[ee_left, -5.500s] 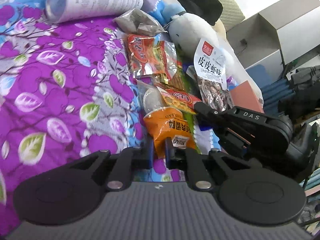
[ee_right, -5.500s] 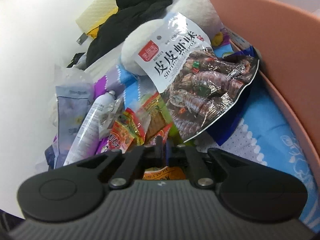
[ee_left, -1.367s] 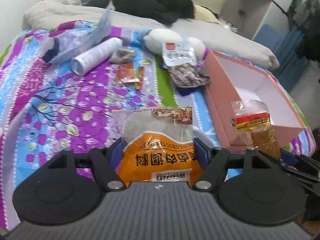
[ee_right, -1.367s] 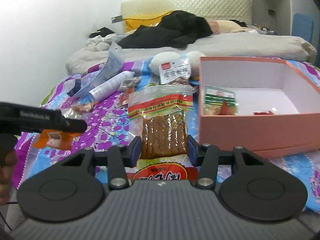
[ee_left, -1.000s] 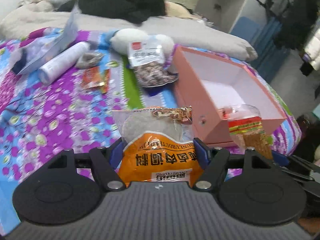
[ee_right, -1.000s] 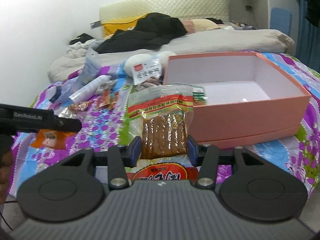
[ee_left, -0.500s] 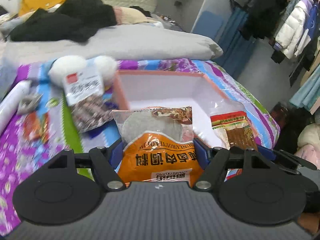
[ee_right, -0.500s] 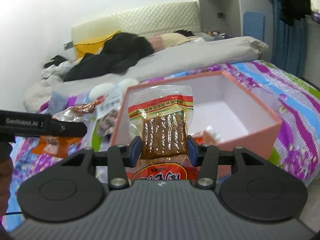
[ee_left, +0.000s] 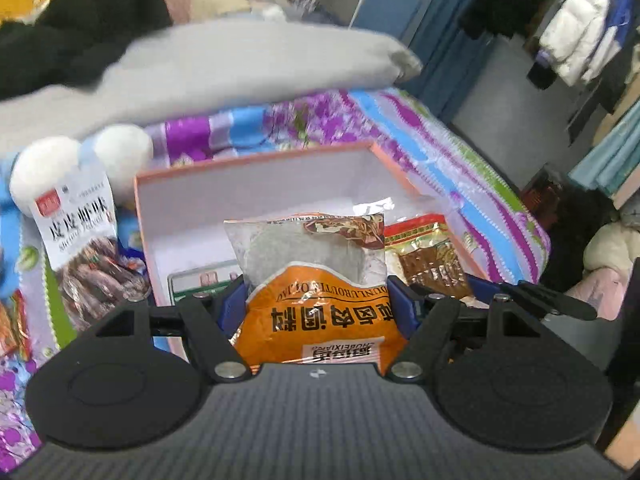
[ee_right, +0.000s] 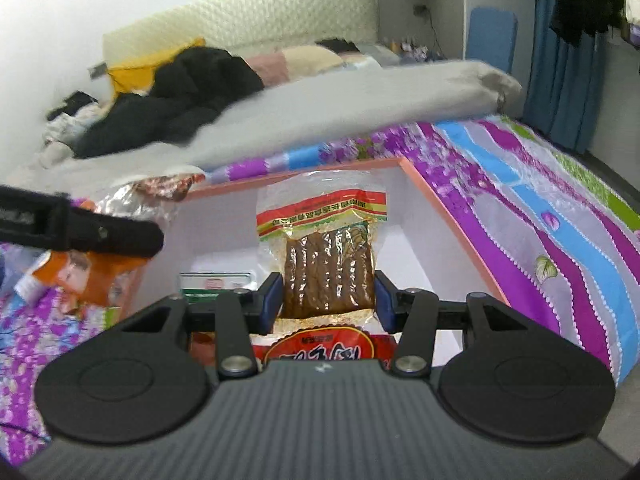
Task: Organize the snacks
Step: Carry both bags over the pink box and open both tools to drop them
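My left gripper (ee_left: 317, 304) is shut on an orange and clear snack packet (ee_left: 320, 264), held over the near wall of the open pink box (ee_left: 256, 160). In the right wrist view my right gripper (ee_right: 327, 300) is shut on a clear packet of brown strips with a red band (ee_right: 326, 248), also above the pink box (ee_right: 440, 200). That strip packet (ee_left: 428, 252) shows just right of the orange one. A green and white packet (ee_left: 200, 278) lies on the box's white floor. The left gripper's finger (ee_right: 80, 228) and orange packet (ee_right: 84, 272) sit at the left.
A white shrimp snack packet (ee_left: 80, 232) leans beside the box's left wall, with a white plush toy (ee_left: 116, 152) behind it. A grey duvet (ee_left: 240, 68) and black clothes (ee_right: 192, 80) lie beyond. The bed's edge (ee_left: 520, 216) drops off at the right.
Both grippers have swung to the right with their packets, from over the flowered bedspread to over the pink box, which now fills the middle of both views. Neither grip has changed.
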Tool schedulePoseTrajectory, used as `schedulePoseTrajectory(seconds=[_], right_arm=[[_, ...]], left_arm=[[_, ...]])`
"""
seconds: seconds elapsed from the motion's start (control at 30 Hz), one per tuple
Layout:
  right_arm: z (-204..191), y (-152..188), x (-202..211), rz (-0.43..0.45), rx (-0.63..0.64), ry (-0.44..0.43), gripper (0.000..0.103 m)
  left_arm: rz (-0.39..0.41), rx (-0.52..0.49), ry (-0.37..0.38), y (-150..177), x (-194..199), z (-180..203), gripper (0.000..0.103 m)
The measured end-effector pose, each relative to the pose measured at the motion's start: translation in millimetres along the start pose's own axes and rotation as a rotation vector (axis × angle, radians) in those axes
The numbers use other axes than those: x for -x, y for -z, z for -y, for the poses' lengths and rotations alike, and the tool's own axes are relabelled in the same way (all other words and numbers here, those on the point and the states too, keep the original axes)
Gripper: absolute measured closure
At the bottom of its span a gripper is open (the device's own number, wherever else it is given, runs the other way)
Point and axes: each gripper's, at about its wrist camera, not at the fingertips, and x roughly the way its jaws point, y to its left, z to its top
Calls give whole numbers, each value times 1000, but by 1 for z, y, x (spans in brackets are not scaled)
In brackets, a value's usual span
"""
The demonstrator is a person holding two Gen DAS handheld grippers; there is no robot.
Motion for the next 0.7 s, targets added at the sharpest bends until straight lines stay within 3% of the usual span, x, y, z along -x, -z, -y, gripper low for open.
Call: schedulePoseTrajectory(seconds=[0.2, 0.37, 0.53, 0.7], right_arm=[[17, 7, -28, -108, -31, 13, 52], [20, 7, -25, -116, -36, 16, 52], [23, 4, -21, -102, -41, 10, 41], [21, 8, -16, -92, -58, 1, 41]], left_arm=[[-96, 2, -20, -3, -30, 3, 28], [-116, 14, -14, -3, -37, -3, 26], [-140, 49, -29, -1, -38, -14, 13], [-129, 53, -35, 4, -33, -22, 13]])
